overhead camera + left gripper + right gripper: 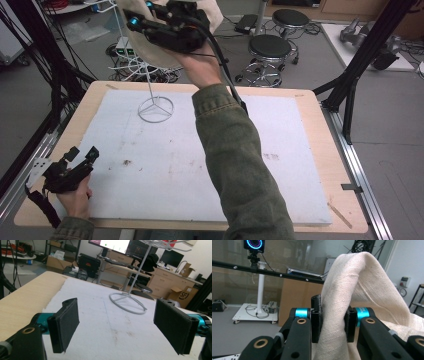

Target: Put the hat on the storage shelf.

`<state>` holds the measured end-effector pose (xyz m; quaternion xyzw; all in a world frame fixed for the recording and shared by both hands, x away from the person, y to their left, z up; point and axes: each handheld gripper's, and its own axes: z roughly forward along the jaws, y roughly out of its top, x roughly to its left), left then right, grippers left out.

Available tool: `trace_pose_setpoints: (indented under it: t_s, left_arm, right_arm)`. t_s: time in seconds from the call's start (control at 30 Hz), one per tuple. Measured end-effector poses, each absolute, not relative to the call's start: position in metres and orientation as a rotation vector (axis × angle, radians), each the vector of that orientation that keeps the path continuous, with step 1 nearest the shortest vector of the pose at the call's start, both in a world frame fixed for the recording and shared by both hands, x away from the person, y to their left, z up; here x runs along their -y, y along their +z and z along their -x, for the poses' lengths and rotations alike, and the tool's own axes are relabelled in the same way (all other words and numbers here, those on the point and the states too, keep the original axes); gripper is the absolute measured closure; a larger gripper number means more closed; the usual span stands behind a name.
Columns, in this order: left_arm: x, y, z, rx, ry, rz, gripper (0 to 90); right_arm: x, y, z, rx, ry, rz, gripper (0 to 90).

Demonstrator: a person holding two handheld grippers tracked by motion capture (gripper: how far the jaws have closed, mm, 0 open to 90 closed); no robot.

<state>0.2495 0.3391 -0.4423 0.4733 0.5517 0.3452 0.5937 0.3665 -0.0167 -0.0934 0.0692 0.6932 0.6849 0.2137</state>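
A white mat [210,165] covers the wooden worktop [320,130], with stools [270,50] and cables on the grey floor behind.

Your right gripper [333,320] is lifted high over the far side of the worktop, and its jaws are squeezed tight on a fold of cream cloth [364,287]. In the high view the cloth [150,45] hangs up near the top of a thin white wire stand [155,100]. The stand's round foot sits on the far left part of the mat. Your green sleeve [235,160] reaches across the middle of the mat. Your left gripper [80,156] rests low at the near left edge of the worktop. Its jaws are wide apart with nothing between them, and they point toward the stand's foot [128,302].
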Motion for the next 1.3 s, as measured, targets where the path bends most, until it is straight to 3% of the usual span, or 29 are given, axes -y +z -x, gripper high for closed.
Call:
trace_pose_setpoints:
  t_s: [0.23,0.97,1.3]
  left_arm:
    - [-0.343,-0.443,-0.25,-1.279,0.78,-1.087,20.6]
    - [-0.34,-0.445,-0.256,-1.275,0.774,-1.107,20.6]
    - [-0.341,-0.445,-0.255,-1.275,0.775,-1.1,20.6]
  right_arm:
    - [-0.006,-0.104,-0.377,-1.971,1.896,-0.181,74.3]
    - [-0.023,-0.195,-0.399,-2.237,1.821,-0.202,72.9]
    - [-0.039,-0.211,-0.405,-2.33,1.784,-0.216,72.9]
